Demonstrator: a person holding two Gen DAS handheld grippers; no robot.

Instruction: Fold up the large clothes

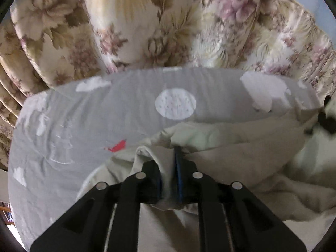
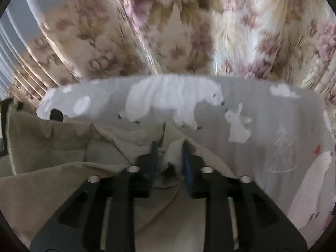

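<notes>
A cream garment (image 1: 231,147) lies bunched on a bed with a grey sheet (image 1: 84,126) printed with white bears. In the left wrist view my left gripper (image 1: 167,157) points steeply down, and a ridge of the cream cloth fills the narrow gap between its blue pads. The right wrist view shows the same garment (image 2: 52,147) spreading to the left over the grey sheet (image 2: 262,126). My right gripper (image 2: 169,147) stands partly apart over a slack fold of it, with a dark gap beside the cloth and the pads not pressing on it.
A floral curtain (image 1: 147,31) hangs just behind the bed's far edge, also filling the top of the right wrist view (image 2: 168,31). A dark object (image 1: 327,121) shows at the right edge of the left wrist view. Bare grey sheet lies left of the garment.
</notes>
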